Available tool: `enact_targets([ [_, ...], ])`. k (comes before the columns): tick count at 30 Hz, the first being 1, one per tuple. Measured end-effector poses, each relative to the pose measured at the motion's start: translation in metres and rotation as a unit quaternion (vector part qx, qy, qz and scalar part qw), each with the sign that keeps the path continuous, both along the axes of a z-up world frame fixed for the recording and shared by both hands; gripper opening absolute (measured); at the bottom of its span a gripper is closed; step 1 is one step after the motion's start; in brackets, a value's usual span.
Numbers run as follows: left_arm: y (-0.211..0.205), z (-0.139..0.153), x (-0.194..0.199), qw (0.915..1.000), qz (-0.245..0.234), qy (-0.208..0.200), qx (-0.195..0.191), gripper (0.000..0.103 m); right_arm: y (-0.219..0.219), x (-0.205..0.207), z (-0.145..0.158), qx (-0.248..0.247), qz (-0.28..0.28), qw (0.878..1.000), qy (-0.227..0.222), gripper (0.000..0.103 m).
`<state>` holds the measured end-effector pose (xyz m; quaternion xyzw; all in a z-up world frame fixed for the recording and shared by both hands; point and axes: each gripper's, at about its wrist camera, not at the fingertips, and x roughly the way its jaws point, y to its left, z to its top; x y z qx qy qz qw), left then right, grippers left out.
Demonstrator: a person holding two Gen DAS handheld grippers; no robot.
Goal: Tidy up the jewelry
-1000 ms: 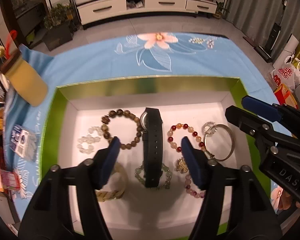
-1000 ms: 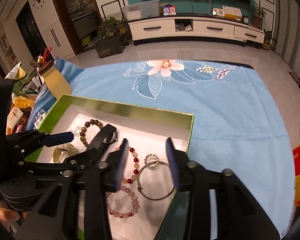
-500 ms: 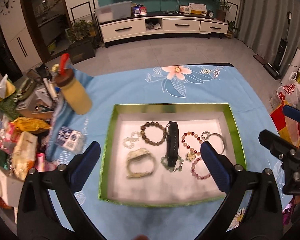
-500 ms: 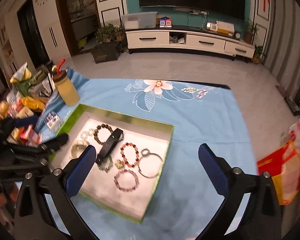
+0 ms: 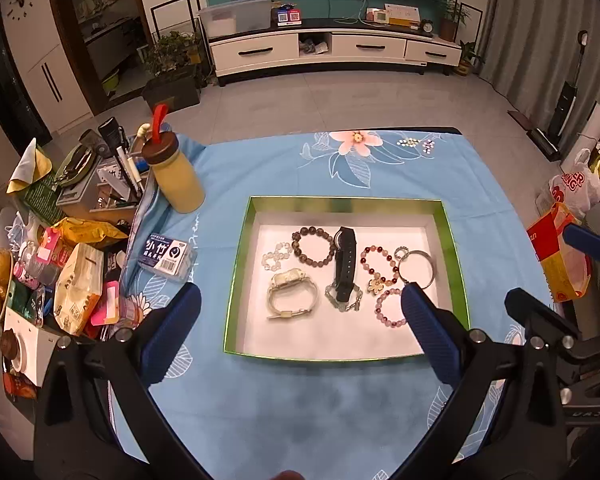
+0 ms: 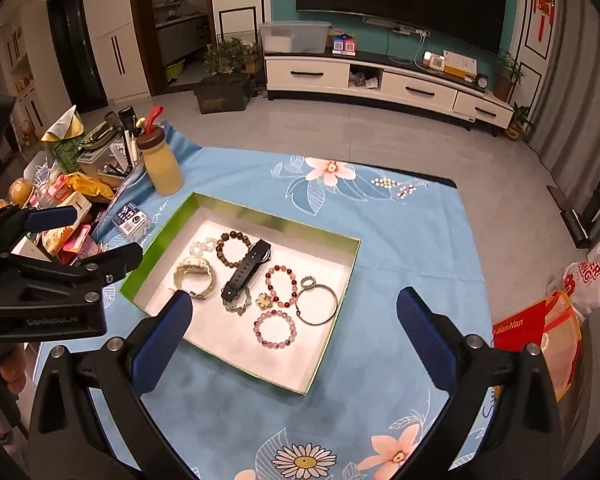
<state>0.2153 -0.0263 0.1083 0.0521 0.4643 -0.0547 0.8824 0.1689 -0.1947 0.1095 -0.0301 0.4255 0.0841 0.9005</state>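
Both claws hang wide open and empty above the green box (image 5: 454,264), left gripper (image 5: 300,308) and right gripper (image 6: 294,320); every piece lies inside, so sorting looks finished, nothing left to grab.

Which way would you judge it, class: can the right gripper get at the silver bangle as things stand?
Probably yes. The right gripper is open and empty above the tray, and the bangle lies flat and uncovered near the tray's right wall, nothing above it.
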Motion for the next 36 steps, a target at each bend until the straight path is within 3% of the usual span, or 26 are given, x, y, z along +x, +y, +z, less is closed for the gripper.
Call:
enact_targets([
  [16, 0.009, -0.004, 0.009, 0.9999, 0.013, 0.003, 0.003, 0.101, 0.003, 0.013, -0.021, 0.009, -0.014, 0.999, 0.027, 0.102],
  [36, 0.007, -0.012, 0.015, 0.9998, 0.016, 0.005, 0.006, 0.101, 0.008, 0.017, -0.027, 0.003, -0.012, 1.000, 0.028, 0.102],
])
